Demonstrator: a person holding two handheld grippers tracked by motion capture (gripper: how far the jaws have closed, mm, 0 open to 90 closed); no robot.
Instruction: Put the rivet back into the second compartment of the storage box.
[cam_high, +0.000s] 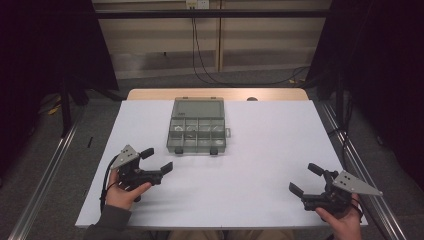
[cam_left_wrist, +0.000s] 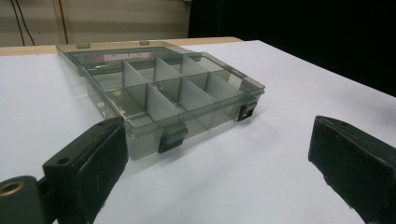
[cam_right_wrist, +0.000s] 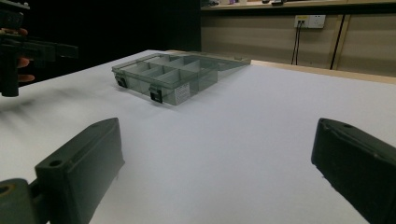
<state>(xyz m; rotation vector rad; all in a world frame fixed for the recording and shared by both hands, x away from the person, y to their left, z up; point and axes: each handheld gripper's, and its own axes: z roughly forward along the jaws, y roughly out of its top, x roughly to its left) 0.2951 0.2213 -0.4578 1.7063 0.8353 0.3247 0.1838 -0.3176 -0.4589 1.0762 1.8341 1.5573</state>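
Black jaws on the left gripper (cam_high: 156, 161) gape wide with nothing between them; same for the right gripper (cam_high: 304, 180), both near the front corners of the white table (cam_high: 270, 150). Smoky plastic organizer box (cam_high: 197, 125) sits lid-open toward the back edge, maybe tiny bits inside. Dark curtains, grey floor around.

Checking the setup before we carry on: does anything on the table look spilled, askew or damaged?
Nothing stands out. The organizer box sits flat and square on the table, lid folded open, dividers upright. A few small bits lie inside its compartments, too small to identify.
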